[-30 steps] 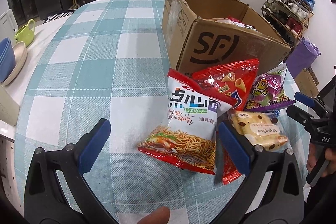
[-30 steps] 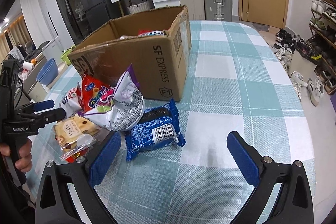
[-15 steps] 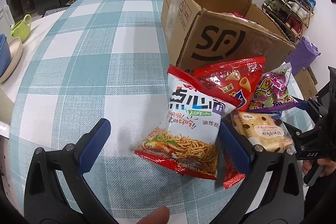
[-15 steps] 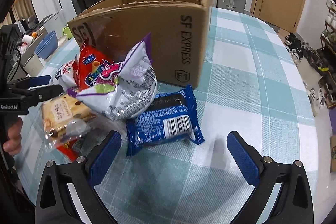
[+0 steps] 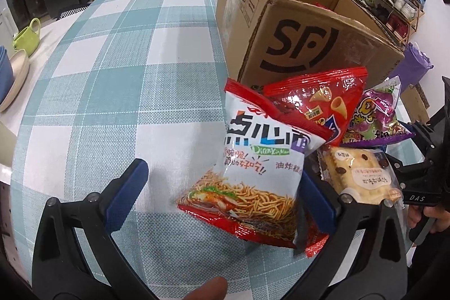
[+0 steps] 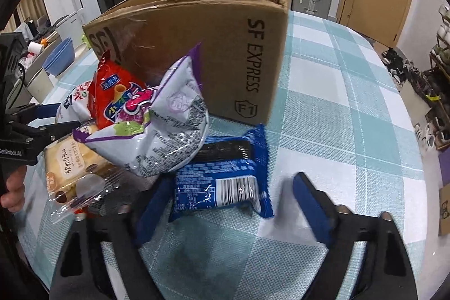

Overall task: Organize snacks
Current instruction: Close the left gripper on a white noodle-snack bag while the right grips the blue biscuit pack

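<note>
The left tool (image 5: 222, 187) stood wide open, its blue pads straddling the white-and-red crinkly noodle snack bag (image 5: 261, 167) that lay tilted at the front of a heap on the teal-and-white checked counter (image 5: 112, 92); neither pad clearly touched the bag. The right tool (image 6: 230, 204) was also spread wide, with the blue foil biscuit packet (image 6: 225, 182) lying flat between its pads, just in front of the brown cardboard SF Express box (image 6: 213, 52). The likeliest trouble, as I judged it, was the heap itself: the noodle bag leaned on the red puffed cone-snack bag (image 5: 317, 103), which in turn touched the purple-and-silver snack bag (image 6: 163, 137) and the clear-wrapped cream sandwich cake (image 5: 362, 176), so closing on one pack could drag or topple its neighbours toward the counter edge. The bags looked air-filled and slick, so a pinch on the belly might slip or crush the contents; a grip on a sealed edge seemed safer. The silver bag overlapped the far end of the blue packet, so lifting the packet could tip that bag. The two tools were near each other beside the cake and might collide. The open-topped box stood right behind the heap.
</note>
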The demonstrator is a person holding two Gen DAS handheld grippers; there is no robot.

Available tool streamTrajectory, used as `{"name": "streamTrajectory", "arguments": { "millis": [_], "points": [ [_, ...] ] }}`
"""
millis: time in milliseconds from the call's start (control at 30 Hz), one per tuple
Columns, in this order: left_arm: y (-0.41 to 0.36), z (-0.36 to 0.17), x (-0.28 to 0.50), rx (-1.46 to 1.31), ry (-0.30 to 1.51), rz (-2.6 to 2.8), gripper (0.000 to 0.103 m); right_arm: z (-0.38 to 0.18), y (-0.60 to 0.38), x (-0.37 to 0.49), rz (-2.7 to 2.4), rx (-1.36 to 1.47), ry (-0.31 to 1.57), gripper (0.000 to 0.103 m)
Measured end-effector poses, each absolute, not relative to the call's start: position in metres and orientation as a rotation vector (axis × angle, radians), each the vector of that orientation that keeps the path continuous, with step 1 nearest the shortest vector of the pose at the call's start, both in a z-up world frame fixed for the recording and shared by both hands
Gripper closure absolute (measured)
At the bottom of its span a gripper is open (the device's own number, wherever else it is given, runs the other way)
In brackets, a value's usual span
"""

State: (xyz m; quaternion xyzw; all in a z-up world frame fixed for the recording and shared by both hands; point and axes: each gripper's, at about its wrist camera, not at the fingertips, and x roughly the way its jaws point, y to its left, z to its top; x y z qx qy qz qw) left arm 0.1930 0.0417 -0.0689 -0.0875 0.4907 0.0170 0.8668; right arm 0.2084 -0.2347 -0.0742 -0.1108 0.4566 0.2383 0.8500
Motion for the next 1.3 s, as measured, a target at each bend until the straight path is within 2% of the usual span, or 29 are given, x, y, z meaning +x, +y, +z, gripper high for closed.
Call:
{"name": "streamTrajectory", "arguments": {
  "millis": [100,267,467,833,900,1100,1133,1233,1300],
  "points": [
    [0.042,-0.070,0.194,-0.189,1.030,0.035,0.001,-0.075,-0.233,0.208,0.508,-0.253,0.954,0.029],
    [0.045,-0.071,0.192,-0.212,1.034,0.038,0.001,-0.074,-0.237,0.207,0.526,-0.250,0.945,0.047],
    [0.044,-0.070,0.191,-0.213,1.041,0.034,0.004,-0.074,-0.253,0.204,0.522,-0.211,0.931,0.055],
    [0.039,-0.068,0.187,-0.208,1.037,0.016,0.013,-0.059,-0.277,0.183,0.472,-0.150,0.884,0.057],
    [0.038,-0.068,0.186,-0.210,1.033,0.007,0.017,-0.056,-0.280,0.181,0.467,-0.142,0.879,0.057],
    [0.034,-0.064,0.180,-0.214,1.006,-0.043,0.036,-0.051,-0.286,0.178,0.447,-0.134,0.861,0.057],
    [0.033,-0.063,0.179,-0.206,0.999,-0.050,0.043,-0.050,-0.287,0.178,0.444,-0.132,0.858,0.057],
    [0.031,-0.060,0.175,-0.200,0.983,-0.062,0.054,-0.047,-0.289,0.175,0.439,-0.127,0.849,0.057],
    [0.031,-0.057,0.173,-0.198,0.966,-0.061,0.056,-0.046,-0.289,0.173,0.439,-0.124,0.844,0.057]
  ]
}}
